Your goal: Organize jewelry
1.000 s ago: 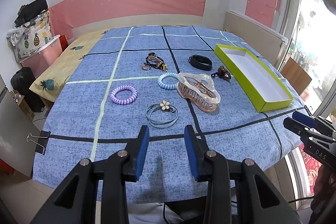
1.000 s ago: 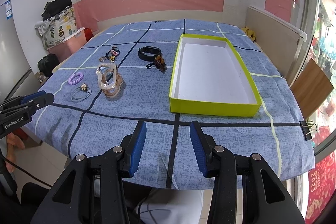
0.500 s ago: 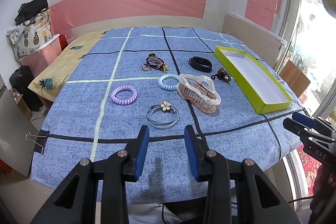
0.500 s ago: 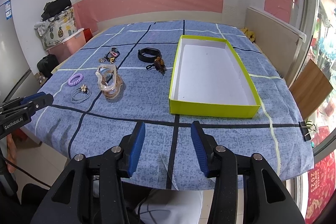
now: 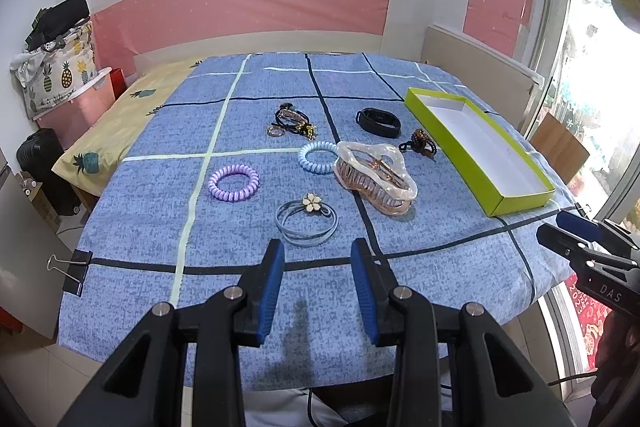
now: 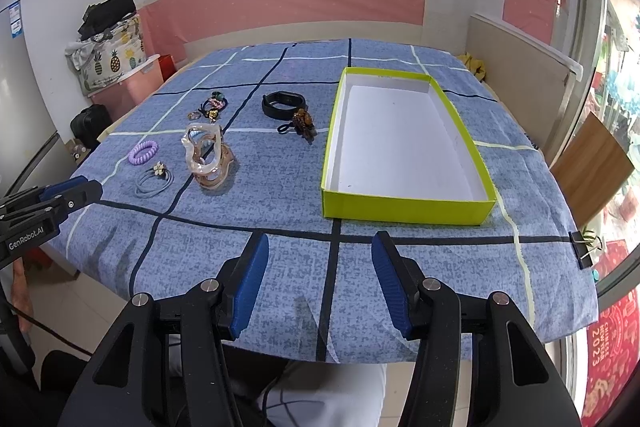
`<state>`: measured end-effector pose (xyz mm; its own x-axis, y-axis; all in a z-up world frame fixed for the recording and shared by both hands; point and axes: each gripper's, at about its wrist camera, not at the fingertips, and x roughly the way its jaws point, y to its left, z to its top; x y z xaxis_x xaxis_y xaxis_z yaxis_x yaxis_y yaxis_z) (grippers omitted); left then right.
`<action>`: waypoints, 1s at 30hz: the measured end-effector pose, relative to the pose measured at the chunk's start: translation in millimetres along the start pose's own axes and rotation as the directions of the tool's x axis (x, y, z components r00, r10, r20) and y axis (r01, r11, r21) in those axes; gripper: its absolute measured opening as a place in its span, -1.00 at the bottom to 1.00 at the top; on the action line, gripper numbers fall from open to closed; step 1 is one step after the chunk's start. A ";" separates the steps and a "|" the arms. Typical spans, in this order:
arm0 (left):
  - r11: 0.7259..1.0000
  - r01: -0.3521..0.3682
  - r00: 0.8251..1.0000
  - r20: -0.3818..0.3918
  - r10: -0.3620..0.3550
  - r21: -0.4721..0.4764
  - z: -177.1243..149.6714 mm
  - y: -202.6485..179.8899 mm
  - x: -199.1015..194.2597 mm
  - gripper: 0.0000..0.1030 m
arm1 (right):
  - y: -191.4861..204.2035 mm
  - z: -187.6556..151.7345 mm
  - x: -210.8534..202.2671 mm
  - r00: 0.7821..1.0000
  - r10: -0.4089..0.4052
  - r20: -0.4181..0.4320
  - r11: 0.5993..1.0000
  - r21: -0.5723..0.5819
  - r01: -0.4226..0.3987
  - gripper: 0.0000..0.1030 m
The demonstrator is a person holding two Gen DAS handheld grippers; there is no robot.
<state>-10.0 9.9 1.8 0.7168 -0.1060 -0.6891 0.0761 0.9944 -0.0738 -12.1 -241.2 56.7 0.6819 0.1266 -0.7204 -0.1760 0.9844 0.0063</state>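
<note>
Jewelry (image 5: 306, 203) just beyond spread left tool (image 5: 318, 259); right tool (image 6: 320, 255) freshly widened, empty.

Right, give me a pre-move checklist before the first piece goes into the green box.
1. Green box empty and unobstructed: ok, white floor bare.
2. Right claw open, nothing between its pads: ok; its jaws have just been opening.
3. Left claw open and empty: ok.
4. Both claws short of the jewelry: ok, each hangs over the near edge of the blue cloth.
5. Pieces separate enough to pick singly: not ok; the large clear hair claw clip touches the light blue coil tie.
6. Flower hair tie lying free nearest the left claw: ok.
</note>
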 end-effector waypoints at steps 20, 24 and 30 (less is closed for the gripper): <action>1.000 0.014 1.000 0.004 -0.014 0.005 0.4 -1.1 -1.2 -0.30 | -1.7 0.1 -0.8 1.000 -0.006 0.008 1.000 0.007 0.006 0.08; 1.000 0.009 1.000 0.011 -0.009 -0.001 0.8 0.1 -2.5 -0.30 | -1.8 0.0 -1.1 1.000 -0.003 0.009 1.000 0.007 0.003 0.08; 1.000 0.000 1.000 0.014 0.000 -0.011 1.3 1.9 -2.9 -0.30 | 0.6 0.1 -1.2 1.000 0.011 0.009 1.000 0.002 -0.011 0.09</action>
<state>-11.0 12.1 4.6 0.7262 -0.1059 -0.6793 0.0685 0.9943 -0.0818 -13.0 -240.8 57.6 0.6864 0.1382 -0.7139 -0.1820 0.9832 0.0154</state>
